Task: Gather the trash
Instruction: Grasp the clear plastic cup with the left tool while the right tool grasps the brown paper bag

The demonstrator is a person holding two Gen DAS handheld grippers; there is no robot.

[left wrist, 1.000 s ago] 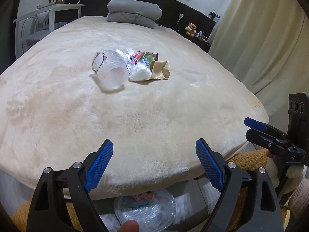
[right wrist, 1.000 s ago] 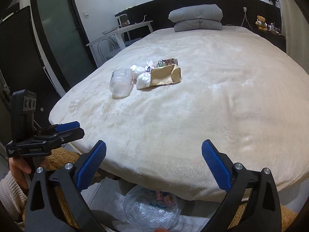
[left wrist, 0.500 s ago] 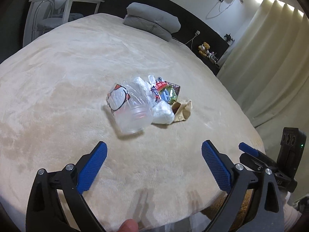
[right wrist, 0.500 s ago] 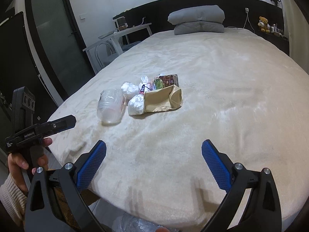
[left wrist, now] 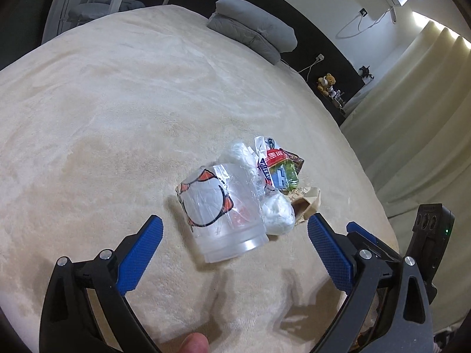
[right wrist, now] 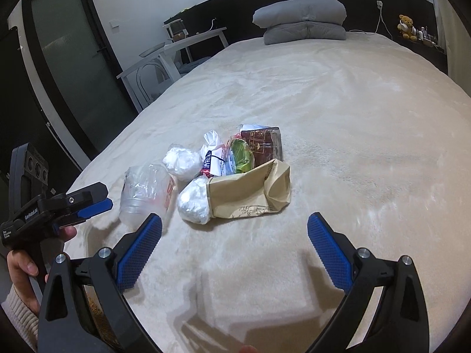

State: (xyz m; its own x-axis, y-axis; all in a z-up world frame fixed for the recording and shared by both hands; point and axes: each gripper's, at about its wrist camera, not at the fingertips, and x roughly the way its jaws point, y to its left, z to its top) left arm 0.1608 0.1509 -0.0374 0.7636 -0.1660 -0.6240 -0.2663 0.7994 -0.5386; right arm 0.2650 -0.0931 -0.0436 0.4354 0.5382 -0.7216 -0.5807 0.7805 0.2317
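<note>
Lying on the cream bedspread (right wrist: 338,111), a clear plastic cup (left wrist: 223,214) touches tissue wads, wrappers and a brown paper bag (right wrist: 250,191). Left gripper (left wrist: 232,250) and right gripper (right wrist: 235,250) both gape empty, the left's jaws having just widened; grey pillows (right wrist: 303,20) sit well beyond.

brown paper bag (left wrist: 309,203) mostly hidden behind plastic cup (left wrist: 223,214), wrapper print unreadable

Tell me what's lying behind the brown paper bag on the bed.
Behind the brown paper bag lie a green wrapper, a dark brown packet and a white printed wrapper. The bag covers their near ends; anything beneath them is hidden.
</note>
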